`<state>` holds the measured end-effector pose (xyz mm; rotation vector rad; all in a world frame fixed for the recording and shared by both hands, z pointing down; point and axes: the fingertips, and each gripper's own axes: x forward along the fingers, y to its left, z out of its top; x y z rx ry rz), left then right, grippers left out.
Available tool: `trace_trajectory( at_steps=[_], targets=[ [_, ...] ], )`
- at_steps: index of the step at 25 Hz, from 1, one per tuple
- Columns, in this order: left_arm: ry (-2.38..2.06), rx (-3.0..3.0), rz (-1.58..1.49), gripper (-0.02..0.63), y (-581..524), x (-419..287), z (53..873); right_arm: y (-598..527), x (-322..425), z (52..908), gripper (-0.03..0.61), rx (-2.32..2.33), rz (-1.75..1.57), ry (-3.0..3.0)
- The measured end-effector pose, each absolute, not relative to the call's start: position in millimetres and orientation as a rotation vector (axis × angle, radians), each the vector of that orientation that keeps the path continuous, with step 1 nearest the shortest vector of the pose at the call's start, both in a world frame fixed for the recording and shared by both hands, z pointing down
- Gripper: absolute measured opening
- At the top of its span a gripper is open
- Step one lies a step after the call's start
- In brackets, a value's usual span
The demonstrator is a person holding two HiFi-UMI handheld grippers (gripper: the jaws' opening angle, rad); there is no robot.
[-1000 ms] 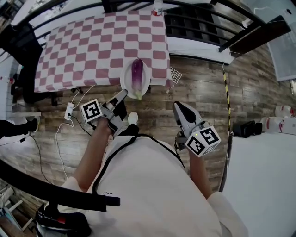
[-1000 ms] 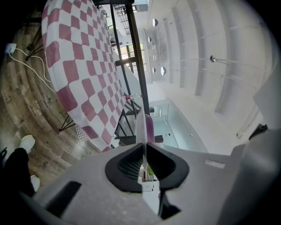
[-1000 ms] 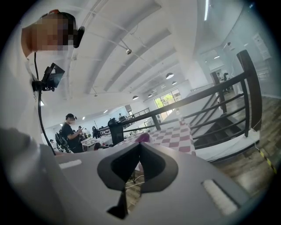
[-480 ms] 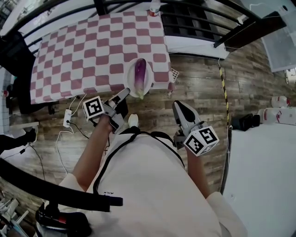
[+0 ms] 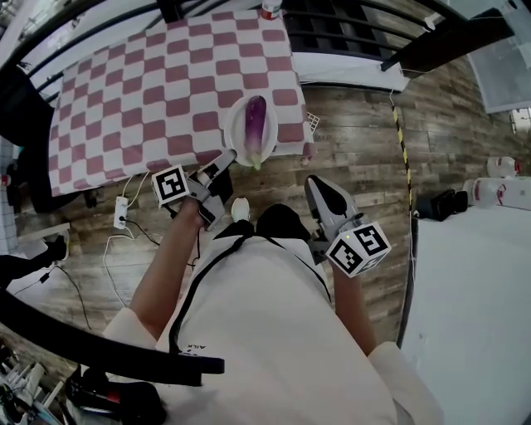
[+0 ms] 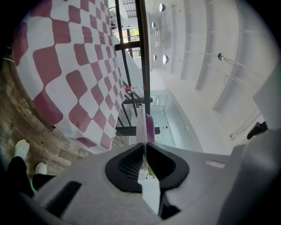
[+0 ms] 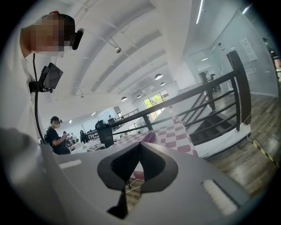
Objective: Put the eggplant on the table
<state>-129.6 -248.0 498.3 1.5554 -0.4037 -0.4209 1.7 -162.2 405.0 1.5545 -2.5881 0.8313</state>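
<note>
A purple eggplant point(image 5: 255, 123) lies on a white plate point(image 5: 235, 139) at the near right corner of the table point(image 5: 149, 91), which wears a red-and-white checked cloth. My left gripper point(image 5: 226, 159) is shut on the plate's near rim. In the left gripper view the plate point(image 6: 141, 132) shows edge-on, pinched between the jaws of the left gripper point(image 6: 144, 146), with the eggplant point(image 6: 150, 126) behind it. My right gripper point(image 5: 314, 184) hangs over the floor, right of the plate, shut and empty. The right gripper point(image 7: 139, 145) points toward the eggplant point(image 7: 149, 137).
A bottle point(image 5: 270, 10) stands at the table's far edge before a black railing point(image 5: 357, 33). A power strip point(image 5: 122, 212) and cables lie on the wooden floor to the left. A small white grid piece point(image 5: 314, 123) sits off the table's right corner.
Both grippers have moved forward toward the table, and the plate with the eggplant has gone with the left one, a little further over the table's near corner.
</note>
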Motion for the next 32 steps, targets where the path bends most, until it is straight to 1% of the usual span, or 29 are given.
trace_trajectory(
  at_steps=[6, 18, 27, 32],
  targets=[
    [-0.407, 1.54, -0.425, 0.031, -267.8, -108.3, 510.4, -184.2, 15.3, 410.5, 0.008, 1.526, 0.871, -2.592],
    [-0.416, 1.537, -0.5, 0.031, -305.1, -54.4, 535.7, -239.4, 70.4, 441.6, 0.008, 1.413, 0.904, -2.567],
    [-0.45, 1.531, -0.538, 0.033, -325.3, -25.4, 581.9, -263.4, 96.3, 464.7, 0.008, 1.309, 0.933, -2.557],
    [-0.463, 1.522, -0.557, 0.032, -313.8, -22.7, 610.6, -254.7, 92.3, 481.2, 0.008, 1.256, 0.949, -2.552]
  ],
)
